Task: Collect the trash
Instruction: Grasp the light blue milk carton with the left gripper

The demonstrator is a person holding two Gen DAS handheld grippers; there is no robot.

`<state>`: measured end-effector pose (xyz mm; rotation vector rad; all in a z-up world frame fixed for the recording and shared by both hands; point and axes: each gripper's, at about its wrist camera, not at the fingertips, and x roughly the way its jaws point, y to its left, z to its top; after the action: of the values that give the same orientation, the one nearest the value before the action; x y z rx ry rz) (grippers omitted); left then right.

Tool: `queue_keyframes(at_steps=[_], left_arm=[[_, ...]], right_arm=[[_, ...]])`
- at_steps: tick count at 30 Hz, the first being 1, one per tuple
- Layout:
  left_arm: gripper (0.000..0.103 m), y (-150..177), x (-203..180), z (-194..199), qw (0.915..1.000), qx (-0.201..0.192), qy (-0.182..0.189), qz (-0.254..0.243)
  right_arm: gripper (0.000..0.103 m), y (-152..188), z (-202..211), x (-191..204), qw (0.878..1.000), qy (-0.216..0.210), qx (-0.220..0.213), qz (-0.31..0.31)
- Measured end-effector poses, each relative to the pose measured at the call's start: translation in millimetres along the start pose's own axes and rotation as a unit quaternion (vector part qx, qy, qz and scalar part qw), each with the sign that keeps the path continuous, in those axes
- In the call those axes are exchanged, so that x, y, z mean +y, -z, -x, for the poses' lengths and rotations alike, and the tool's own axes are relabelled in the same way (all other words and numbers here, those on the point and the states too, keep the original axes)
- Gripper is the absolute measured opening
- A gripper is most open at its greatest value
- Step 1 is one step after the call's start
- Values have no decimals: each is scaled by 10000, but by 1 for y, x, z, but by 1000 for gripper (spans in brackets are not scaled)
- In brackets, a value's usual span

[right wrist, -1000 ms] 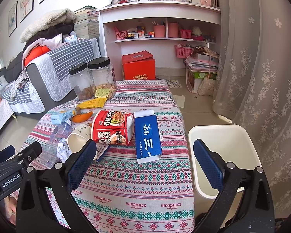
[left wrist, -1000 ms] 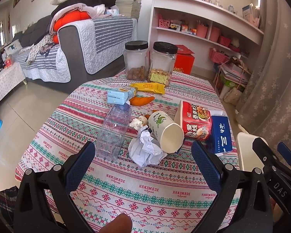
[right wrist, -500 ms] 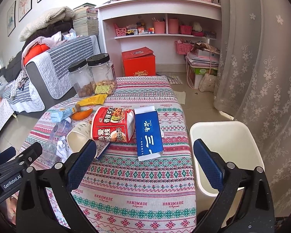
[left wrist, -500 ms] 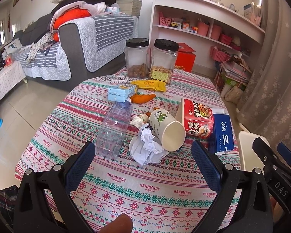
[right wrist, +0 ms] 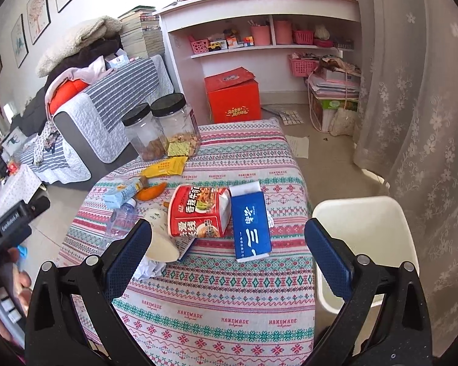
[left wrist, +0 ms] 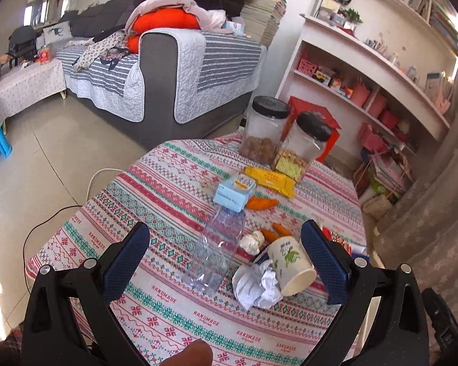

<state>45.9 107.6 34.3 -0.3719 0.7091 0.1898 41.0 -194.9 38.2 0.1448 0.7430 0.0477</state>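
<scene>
Trash lies on a patterned tablecloth [left wrist: 174,189]: a clear plastic bottle [left wrist: 218,250], crumpled white paper [left wrist: 256,283], a tipped paper cup [left wrist: 290,262], a light blue carton [left wrist: 235,192], a yellow wrapper [left wrist: 270,180] and orange peel pieces [left wrist: 261,203]. A red noodle tub [right wrist: 198,216] and a blue box [right wrist: 250,227] lie nearer the right side. A white bin [right wrist: 363,244] stands beside the table. My left gripper [left wrist: 226,259] hovers open over the bottle and paper. My right gripper [right wrist: 227,256] is open above the tub and box, holding nothing.
Two black-lidded jars [left wrist: 285,140] stand at the table's far edge. A grey sofa [left wrist: 168,91] sits behind on the left, white shelves [right wrist: 259,30] and a red box [right wrist: 233,94] behind. A lace curtain [right wrist: 418,106] hangs right of the bin.
The left gripper has swung left and tilted, so the bottle and paper now sit between its fingers. The right gripper moved slightly forward over the table. Both stay open.
</scene>
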Motion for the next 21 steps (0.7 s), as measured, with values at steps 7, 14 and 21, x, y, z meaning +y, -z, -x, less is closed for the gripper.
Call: queue_keyframes(at_steps=[7, 14, 21], left_arm=[[96, -33, -5, -72, 9891, 1430, 124, -320], [96, -37, 0, -150, 9765, 2132, -153, -270], [96, -61, -59, -229, 9443, 2882, -421, -1533]], right_arm=[[96, -15, -30, -3, 9997, 118, 107, 209], [96, -14, -73, -25, 9969, -50, 753, -225], [96, -27, -90, -19, 9942, -301, 998, -248]])
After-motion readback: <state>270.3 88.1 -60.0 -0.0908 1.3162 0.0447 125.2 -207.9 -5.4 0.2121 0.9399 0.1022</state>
